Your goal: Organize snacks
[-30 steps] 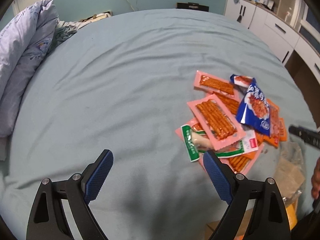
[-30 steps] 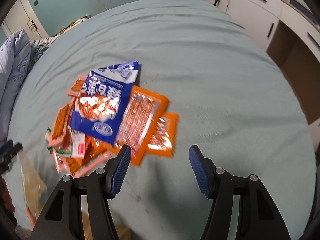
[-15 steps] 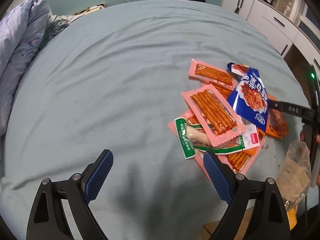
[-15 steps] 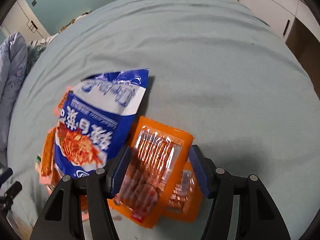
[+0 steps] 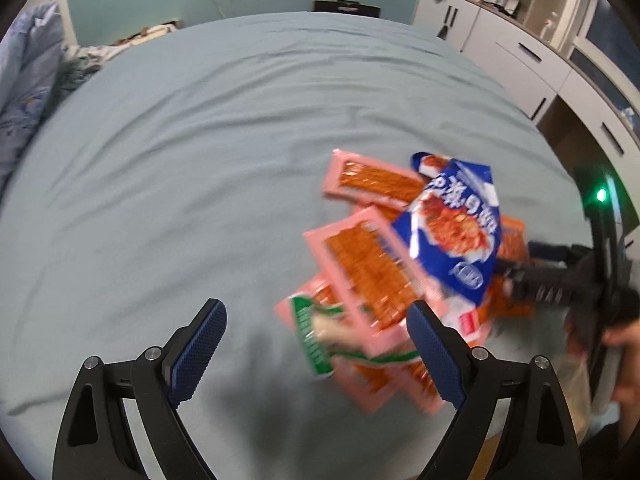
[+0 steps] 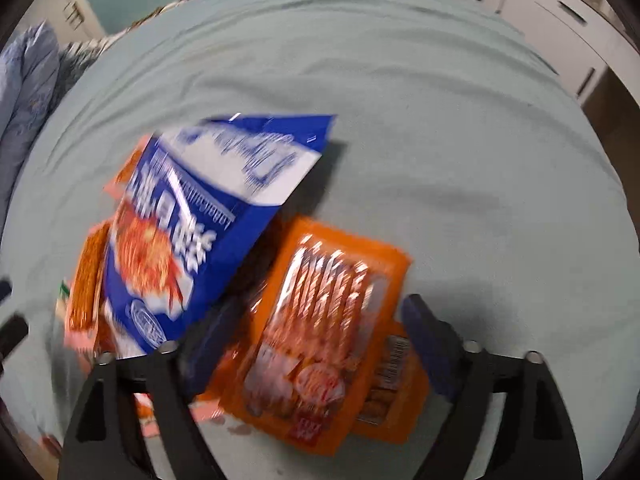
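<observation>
A pile of snack packs lies on the blue bed sheet (image 5: 168,184). A blue bag (image 5: 456,232) rests on pink packs of orange sticks (image 5: 368,272) and a green-edged pack (image 5: 316,332). My left gripper (image 5: 316,340) is open, its right finger at the pile's near edge. In the right wrist view the blue bag (image 6: 200,216) lies left of an orange pack (image 6: 320,320). My right gripper (image 6: 316,340) is open, with its fingers on either side of the orange pack. The right gripper also shows in the left wrist view (image 5: 532,264) at the pile's right edge.
A crumpled quilt (image 5: 24,76) lies at the bed's left side. White cabinets (image 5: 520,48) stand along the right wall. A clear plastic bag (image 5: 576,380) lies at the bed's near right edge. The sheet (image 6: 460,140) stretches beyond the pile.
My right gripper has moved down and forward onto the pile and now straddles the orange pack. My left gripper has moved closer to the pile's near edge.
</observation>
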Tool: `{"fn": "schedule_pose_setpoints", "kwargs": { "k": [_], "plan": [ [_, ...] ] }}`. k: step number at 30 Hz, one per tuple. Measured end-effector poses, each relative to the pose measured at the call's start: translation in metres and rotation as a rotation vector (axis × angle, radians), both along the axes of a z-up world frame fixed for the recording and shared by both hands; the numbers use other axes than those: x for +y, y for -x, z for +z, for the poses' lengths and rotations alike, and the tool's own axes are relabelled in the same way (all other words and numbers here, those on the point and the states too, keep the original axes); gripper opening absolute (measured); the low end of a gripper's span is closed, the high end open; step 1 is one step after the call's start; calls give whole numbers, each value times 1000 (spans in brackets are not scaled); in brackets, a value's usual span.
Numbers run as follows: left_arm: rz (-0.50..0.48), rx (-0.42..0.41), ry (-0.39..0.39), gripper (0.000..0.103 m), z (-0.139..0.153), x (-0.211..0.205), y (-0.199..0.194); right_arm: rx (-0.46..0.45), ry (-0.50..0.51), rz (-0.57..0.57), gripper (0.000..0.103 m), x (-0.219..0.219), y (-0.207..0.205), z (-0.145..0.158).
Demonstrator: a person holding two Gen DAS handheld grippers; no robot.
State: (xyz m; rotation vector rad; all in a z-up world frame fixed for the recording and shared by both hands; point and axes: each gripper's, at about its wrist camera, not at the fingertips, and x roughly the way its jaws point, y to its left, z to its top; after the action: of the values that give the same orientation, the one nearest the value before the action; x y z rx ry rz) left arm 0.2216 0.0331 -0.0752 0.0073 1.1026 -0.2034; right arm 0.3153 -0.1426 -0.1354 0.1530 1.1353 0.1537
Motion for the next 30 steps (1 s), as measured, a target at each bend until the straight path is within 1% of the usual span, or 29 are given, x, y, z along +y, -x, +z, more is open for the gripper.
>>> {"fn": "schedule_pose_setpoints", "kwargs": {
  "k": [2,4,5,7,9,10,11,12,13,14,15,16,17,18,19,20,21,22,23,24,25,27,29,30],
  "plan": [
    [-15,19,16,93,-7,-9,-10,-11,29,26,90,6,2,-2],
    [-41,55,31,93,-18,-20,-20,-3,24,34,89,9,-2,-5],
    [-51,72,33,93,-23,-25,-22,1,16,36,87,8,-2,-6],
    [-63,105,13,93,-37,-33,-29,-5,-12,46,71,6,-2,-6],
    [-71,120,2,95,-46,-39,-34,-11,-26,47,42,1,-6,3],
    [-73,122,12,101,-49,-39,-36,-12,-36,40,37,-1,-5,5],
    [-69,129,23,102,-52,-40,-39,-12,-42,34,35,-1,-2,7],
    [-66,145,45,103,-56,-40,-42,-10,-52,28,32,-2,-1,8],
    [-59,148,55,103,-58,-40,-46,-8,-64,24,28,-6,0,8],
    [-56,140,55,101,-58,-41,-47,-8,-76,18,24,-9,2,10],
    [-59,136,49,97,-58,-42,-49,-11,-90,10,14,-13,6,17],
    [-63,132,36,90,-57,-43,-49,-19,-116,-2,10,-18,13,26],
    [-65,127,19,81,-58,-43,-48,-27,-137,-16,10,-21,20,34],
    [-63,121,4,76,-57,-41,-46,-37,-143,-28,10,-25,23,38],
    [-59,118,1,67,-56,-40,-45,-51,-143,-35,10,-27,27,42],
    [-53,118,3,54,-55,-36,-45,-59,-139,-32,10,-26,31,45],
    [-38,124,18,47,-53,-29,-44,-66,-141,-34,10,-28,35,47],
    [-14,129,25,11,-51,-23,-43,-73,-146,-41,10,-30,39,48],
    [3,140,36,6,-51,-16,-42,-78,-154,-48,10,-31,46,52],
    [19,161,101,5,-51,-6,-40,-87,-180,-59,10,-34,50,54],
    [35,171,129,5,-51,-1,-38,-96,-214,-62,10,-42,57,57],
    [61,172,139,5,-48,8,-31,-115,-267,-54,10,-45,64,62],
    [76,155,151,5,-37,17,-20,-147,-297,-28,10,-45,75,66],
    [82,149,163,5,-33,20,-14,-171,-307,-28,8,-47,82,68]
  ]
}}
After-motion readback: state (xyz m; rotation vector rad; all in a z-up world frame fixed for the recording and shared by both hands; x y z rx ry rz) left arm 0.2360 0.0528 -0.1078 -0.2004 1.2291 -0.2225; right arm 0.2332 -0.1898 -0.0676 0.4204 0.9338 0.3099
